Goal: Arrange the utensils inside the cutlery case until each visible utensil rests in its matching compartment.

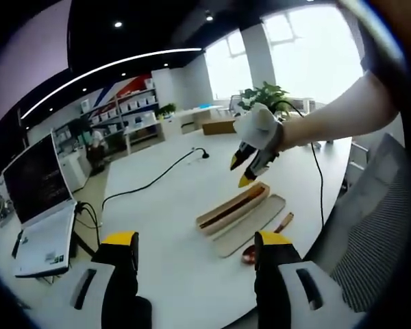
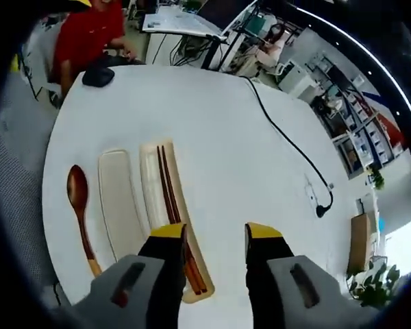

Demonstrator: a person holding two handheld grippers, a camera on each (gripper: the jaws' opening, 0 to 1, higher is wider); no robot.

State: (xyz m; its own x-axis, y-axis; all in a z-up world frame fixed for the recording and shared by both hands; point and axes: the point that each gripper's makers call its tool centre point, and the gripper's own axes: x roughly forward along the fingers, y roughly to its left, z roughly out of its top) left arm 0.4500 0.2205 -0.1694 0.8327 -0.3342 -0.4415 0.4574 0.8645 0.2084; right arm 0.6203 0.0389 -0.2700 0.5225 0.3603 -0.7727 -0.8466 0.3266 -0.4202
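On the white counter (image 2: pixel 219 137), the open case (image 2: pixel 175 205) is seen with chopsticks (image 2: pixel 170 192) already laid in it; its lid (image 2: pixel 120 199) lies just beside, and the wooden spoon (image 2: pixel 79 205) rests outside. The right gripper (image 2: pixel 216 236) hovers above the case, fingers apart and empty. The left gripper (image 1: pixel 197 243) is likewise held apart. The spoon is judged next to be grasped.

Right gripper (image 2: pixel 216 234) open above case (image 2: pixel 154 185) — chopsticks (image 2: pixel 170 195) inside, spoon (image 2: pixel 79 205) beside lid (image 2: pixel 118 202).
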